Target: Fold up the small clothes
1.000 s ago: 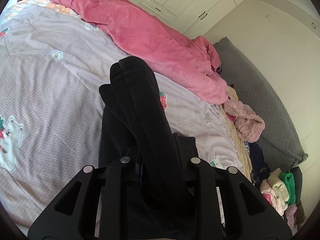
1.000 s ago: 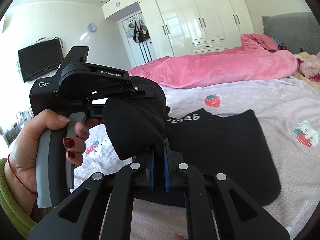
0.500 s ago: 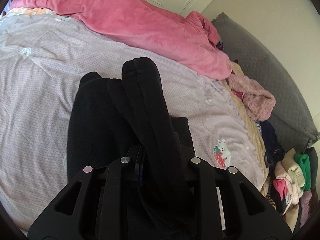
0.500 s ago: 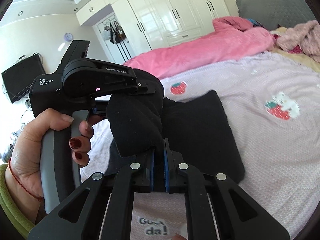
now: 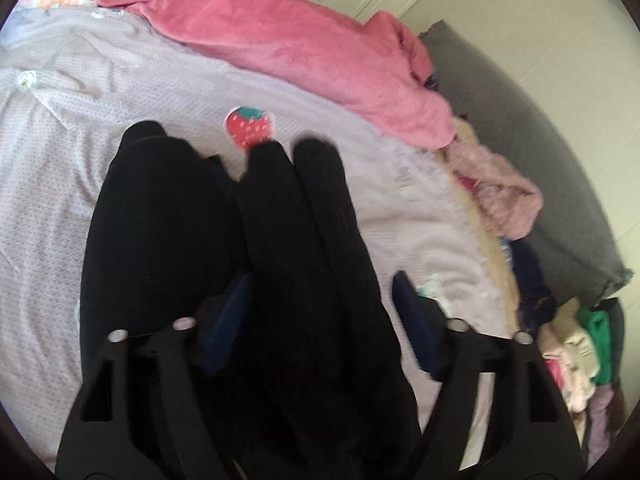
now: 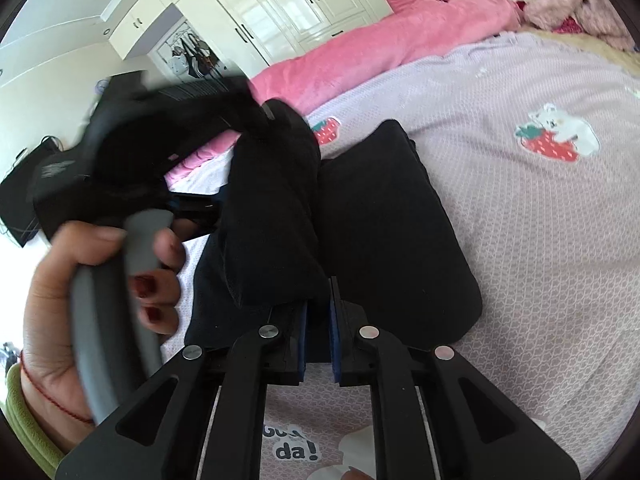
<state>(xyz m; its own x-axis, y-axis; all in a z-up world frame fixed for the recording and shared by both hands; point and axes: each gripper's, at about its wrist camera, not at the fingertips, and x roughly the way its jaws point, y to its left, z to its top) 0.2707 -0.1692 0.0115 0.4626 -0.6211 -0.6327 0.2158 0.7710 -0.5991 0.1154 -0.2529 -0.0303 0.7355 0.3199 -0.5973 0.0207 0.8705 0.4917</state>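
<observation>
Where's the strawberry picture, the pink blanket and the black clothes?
strawberry picture (image 5: 249, 127): left wrist view, its red middle.
pink blanket (image 5: 280, 40): left wrist view, its broad top.
black clothes (image 6: 392, 216): right wrist view, flat folded part.

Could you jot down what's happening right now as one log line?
step: folding black garment on bed | left gripper: jaws opening, cloth between | right gripper: shut on garment

A home bedroom — bed (image 6: 520, 208), pink duvet (image 5: 288, 40), white wardrobes (image 6: 280, 8).

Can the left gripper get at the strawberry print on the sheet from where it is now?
Probably yes. The left gripper is opening, with the black garment still draped between its fingers, and the strawberry print lies bare on the sheet just beyond that fabric. Only the loose cloth hangs in the way.
</observation>
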